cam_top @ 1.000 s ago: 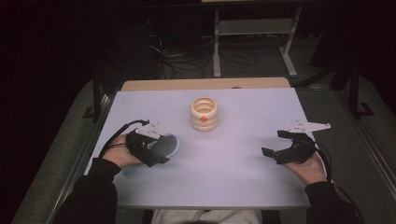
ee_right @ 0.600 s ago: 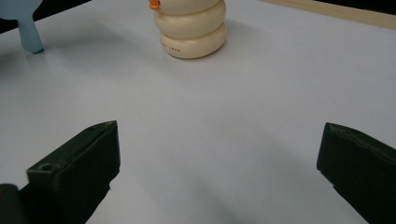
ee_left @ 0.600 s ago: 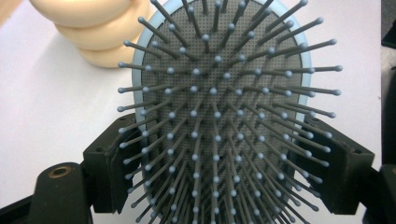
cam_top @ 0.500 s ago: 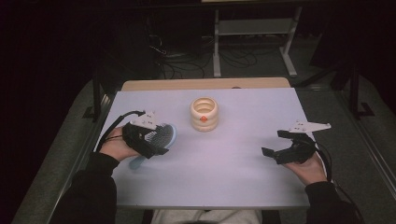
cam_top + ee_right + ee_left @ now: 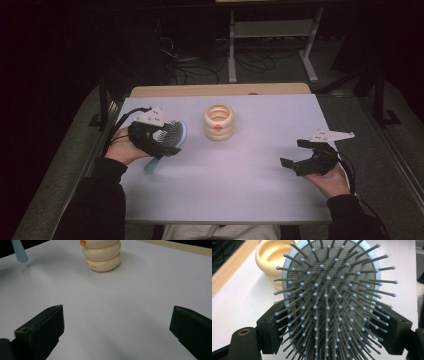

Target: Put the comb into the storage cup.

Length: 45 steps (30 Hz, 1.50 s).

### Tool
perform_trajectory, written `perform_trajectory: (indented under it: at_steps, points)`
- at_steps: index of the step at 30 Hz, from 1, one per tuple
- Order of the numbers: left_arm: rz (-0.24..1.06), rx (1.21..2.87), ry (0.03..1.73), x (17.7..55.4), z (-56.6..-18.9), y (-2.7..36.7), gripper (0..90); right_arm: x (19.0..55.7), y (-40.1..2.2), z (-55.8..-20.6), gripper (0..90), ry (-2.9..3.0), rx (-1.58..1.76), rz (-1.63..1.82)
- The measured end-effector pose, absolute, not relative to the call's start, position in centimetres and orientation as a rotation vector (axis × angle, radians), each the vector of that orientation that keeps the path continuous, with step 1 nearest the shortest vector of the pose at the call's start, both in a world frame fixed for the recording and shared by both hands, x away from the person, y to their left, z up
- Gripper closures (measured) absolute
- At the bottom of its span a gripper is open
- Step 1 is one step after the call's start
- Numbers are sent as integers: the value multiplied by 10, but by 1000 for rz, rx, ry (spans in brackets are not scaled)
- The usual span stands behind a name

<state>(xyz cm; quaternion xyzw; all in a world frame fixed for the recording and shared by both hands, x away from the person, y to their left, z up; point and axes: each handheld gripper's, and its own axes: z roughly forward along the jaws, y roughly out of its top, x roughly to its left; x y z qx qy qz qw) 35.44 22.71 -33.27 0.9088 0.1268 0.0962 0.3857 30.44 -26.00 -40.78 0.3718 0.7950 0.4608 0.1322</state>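
Observation:
A light blue hairbrush (image 5: 172, 136) with grey bristles is gripped at the left of the table. My left gripper (image 5: 159, 142) is shut on its head, and the handle slants down to the table surface. In the left gripper view the brush head (image 5: 329, 285) stands between the two black pads (image 5: 273, 327), bristles facing the camera. A cream ribbed cup (image 5: 218, 121) with an orange mark stands at the table's middle back. My right gripper (image 5: 300, 153) rests open near the right edge, nothing between its fingers (image 5: 47, 325). The right gripper view shows the cup (image 5: 102, 256) ahead and the handle tip (image 5: 20, 252) at upper left.
The pale table top (image 5: 240, 175) has a wooden strip (image 5: 220, 90) along its far edge. Behind the table lie cables and a metal stand (image 5: 270, 35) on a dark floor.
My left gripper has lifted the hairbrush head off the table and tilted it upright. The right gripper has not moved.

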Motion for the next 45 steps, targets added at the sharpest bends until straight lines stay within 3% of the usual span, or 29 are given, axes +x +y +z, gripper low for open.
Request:
perform_trajectory:
  at_steps: [45]
  points:
    - [268,2194,377,412,-282,203,201,304,-260,-406,0,2303,1068,1346]
